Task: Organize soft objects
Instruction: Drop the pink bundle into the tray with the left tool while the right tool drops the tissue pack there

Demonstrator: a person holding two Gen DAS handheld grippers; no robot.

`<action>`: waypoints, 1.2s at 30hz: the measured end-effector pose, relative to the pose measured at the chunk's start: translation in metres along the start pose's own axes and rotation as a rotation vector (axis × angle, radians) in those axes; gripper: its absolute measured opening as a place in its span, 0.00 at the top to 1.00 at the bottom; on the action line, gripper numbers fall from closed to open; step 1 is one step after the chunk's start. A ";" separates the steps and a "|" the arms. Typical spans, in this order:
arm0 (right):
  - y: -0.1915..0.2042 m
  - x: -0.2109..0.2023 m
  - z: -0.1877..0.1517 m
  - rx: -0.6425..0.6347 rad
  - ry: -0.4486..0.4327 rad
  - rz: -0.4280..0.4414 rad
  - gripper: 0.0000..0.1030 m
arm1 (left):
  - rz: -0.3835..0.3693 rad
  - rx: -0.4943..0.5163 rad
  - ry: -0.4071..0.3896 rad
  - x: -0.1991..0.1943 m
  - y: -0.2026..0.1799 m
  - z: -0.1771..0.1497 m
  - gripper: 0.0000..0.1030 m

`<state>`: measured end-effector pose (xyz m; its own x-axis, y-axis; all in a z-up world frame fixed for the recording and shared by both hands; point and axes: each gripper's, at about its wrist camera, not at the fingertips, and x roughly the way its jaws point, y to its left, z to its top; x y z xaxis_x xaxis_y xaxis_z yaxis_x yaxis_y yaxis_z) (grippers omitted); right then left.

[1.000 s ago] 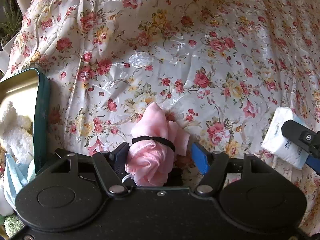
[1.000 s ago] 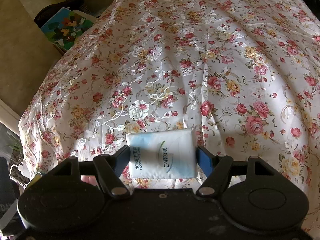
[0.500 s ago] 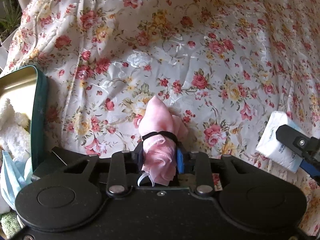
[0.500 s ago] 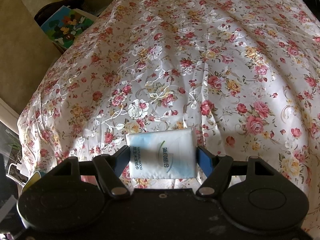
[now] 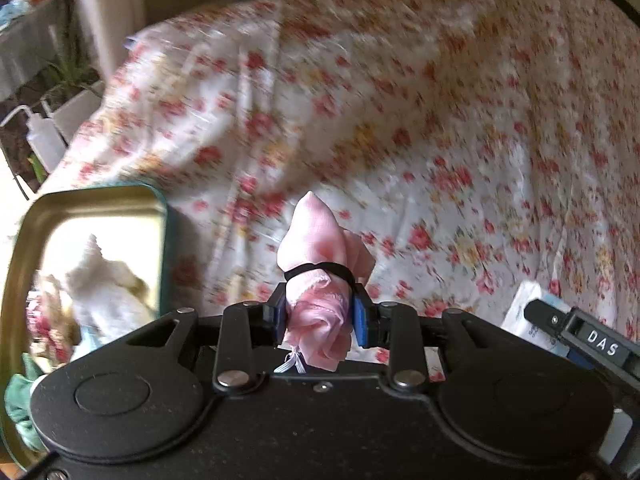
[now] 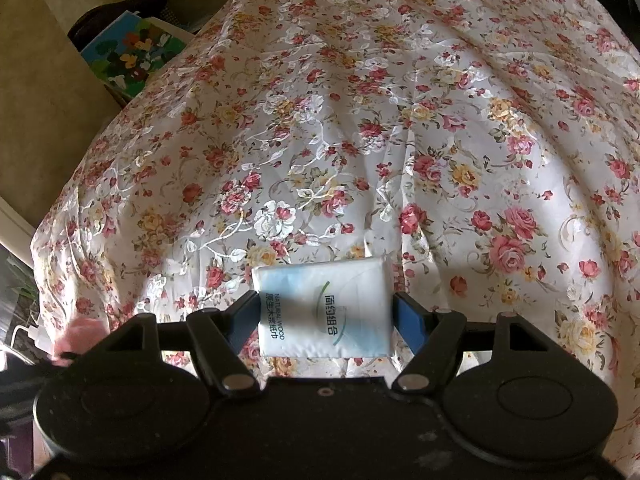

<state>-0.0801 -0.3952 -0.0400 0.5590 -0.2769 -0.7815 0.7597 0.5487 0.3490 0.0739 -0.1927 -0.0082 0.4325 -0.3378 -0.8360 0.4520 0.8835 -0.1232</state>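
My left gripper [image 5: 320, 316] is shut on a pink cloth bundle [image 5: 320, 248] tied with a black band, and holds it above the floral cloth [image 5: 400, 140]. To its left an open green tin [image 5: 162, 240] with a gold inside holds a white fluffy item [image 5: 100, 280] and other soft pieces. In the right wrist view my right gripper [image 6: 325, 312] has a white and blue tissue pack [image 6: 324, 308] between its fingers, with both pads against the pack's sides, low over the cloth. The pink bundle [image 6: 78, 332] shows blurred at that view's left edge.
The floral cloth [image 6: 360, 140] covers the whole wide surface and drops off at its left edge. Beyond that edge are a colourful picture [image 6: 132, 56], a white squeeze bottle [image 5: 44, 136] and a potted plant [image 5: 68, 80] on the floor.
The left gripper's jaws closed on the pink bundle, then lifted it off the cloth; more of the tin and the room has come into view. The right gripper and tissue pack stayed still.
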 end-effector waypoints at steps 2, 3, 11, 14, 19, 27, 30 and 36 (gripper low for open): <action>0.003 0.000 -0.001 -0.011 -0.002 -0.001 0.31 | 0.010 -0.022 -0.017 -0.008 0.014 0.004 0.69; 0.005 0.000 -0.002 -0.019 -0.003 -0.003 0.31 | 0.018 -0.032 -0.026 -0.011 0.021 0.005 0.69; 0.017 -0.002 -0.008 -0.067 -0.007 -0.009 0.31 | 0.111 -0.126 -0.100 -0.033 0.091 0.015 0.69; 0.023 -0.003 -0.010 -0.086 -0.015 -0.012 0.31 | 0.141 -0.179 -0.122 -0.038 0.119 0.019 0.68; 0.030 -0.005 -0.011 -0.107 -0.020 0.003 0.31 | 0.217 -0.229 -0.140 -0.040 0.158 0.027 0.68; 0.051 -0.015 -0.020 -0.193 -0.045 0.070 0.31 | 0.245 -0.310 -0.102 -0.027 0.194 0.034 0.68; 0.064 -0.025 -0.027 -0.227 -0.074 0.096 0.31 | 0.240 -0.299 -0.091 -0.019 0.197 0.031 0.67; 0.095 -0.042 -0.048 -0.299 -0.082 0.182 0.31 | 0.218 -0.330 -0.081 -0.015 0.213 0.031 0.53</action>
<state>-0.0479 -0.2935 0.0012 0.7100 -0.2095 -0.6723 0.5214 0.7981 0.3020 0.1882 -0.0099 -0.0054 0.5568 -0.1437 -0.8181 0.0738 0.9896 -0.1236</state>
